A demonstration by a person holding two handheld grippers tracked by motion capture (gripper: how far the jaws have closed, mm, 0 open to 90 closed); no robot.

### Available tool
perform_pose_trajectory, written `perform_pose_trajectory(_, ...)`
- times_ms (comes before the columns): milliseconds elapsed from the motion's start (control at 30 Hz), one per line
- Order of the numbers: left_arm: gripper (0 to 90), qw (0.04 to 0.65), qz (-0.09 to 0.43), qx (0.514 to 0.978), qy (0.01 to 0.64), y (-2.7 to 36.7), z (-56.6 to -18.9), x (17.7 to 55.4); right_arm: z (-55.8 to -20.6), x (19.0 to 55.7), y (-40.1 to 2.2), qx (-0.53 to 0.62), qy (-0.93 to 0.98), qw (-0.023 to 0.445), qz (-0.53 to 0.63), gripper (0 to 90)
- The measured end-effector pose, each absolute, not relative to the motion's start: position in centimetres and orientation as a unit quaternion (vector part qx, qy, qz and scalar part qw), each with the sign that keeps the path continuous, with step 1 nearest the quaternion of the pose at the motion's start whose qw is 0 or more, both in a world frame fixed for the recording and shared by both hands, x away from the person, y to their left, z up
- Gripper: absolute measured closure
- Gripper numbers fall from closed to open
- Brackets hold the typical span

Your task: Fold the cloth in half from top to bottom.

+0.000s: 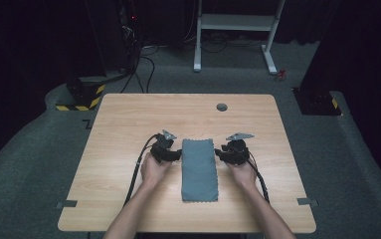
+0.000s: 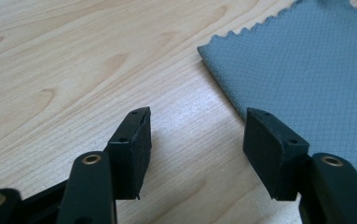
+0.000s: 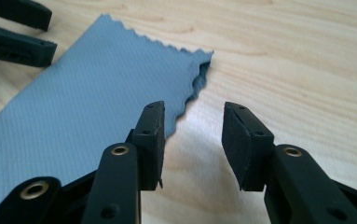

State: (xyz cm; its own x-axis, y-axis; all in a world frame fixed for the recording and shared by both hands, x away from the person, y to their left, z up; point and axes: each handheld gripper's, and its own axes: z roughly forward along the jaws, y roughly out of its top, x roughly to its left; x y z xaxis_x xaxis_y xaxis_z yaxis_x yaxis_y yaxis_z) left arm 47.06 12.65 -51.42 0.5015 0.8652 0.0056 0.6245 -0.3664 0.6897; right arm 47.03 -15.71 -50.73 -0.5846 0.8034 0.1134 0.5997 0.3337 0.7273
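The left tongs (image 1: 177, 155) sat just beside the long left edge of the folded grey cloth (image 1: 199, 169), and the right tongs (image 1: 221, 153) sat just beside its long right edge, at 9 and 3 o'clock of the cloth's far half. Both were spread with nothing pinched. In the left gripper view the left tongs (image 2: 196, 140) stood wide apart over bare wood, one pad above the edge of the cloth (image 2: 302, 70), whose zigzag-cut hem ran off toward 1 o'clock. In the right gripper view the right tongs (image 3: 193, 140) stood parted, with bare wood between the pads and the cloth's (image 3: 83, 107) layered corner just beyond them at 12 o'clock; the left tongs (image 3: 17, 32) showed at 10 o'clock on the cloth's other side. The cloth lay flat as a narrow strip at the middle of the light wooden surface (image 1: 123, 124), its short ends toward 12 and 6 o'clock. A small round grommet (image 1: 222, 106) sat in the surface near the far edge, at 12 o'clock of the cloth.
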Motion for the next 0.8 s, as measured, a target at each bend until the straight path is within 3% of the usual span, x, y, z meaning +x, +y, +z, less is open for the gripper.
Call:
perform_pose_trajectory(333,43.2,0.351,0.161,0.785,0.485,11.7,-51.2,49.0,-51.3,49.1,-14.8,0.455,0.797,0.121,0.379,63.2)
perform_pose_trajectory(800,48.1,0.325,0.159,0.796,0.485,9.7,-51.2,50.6,-51.1,51.8,-12.4,0.468,0.8,0.135,0.349,63.9)
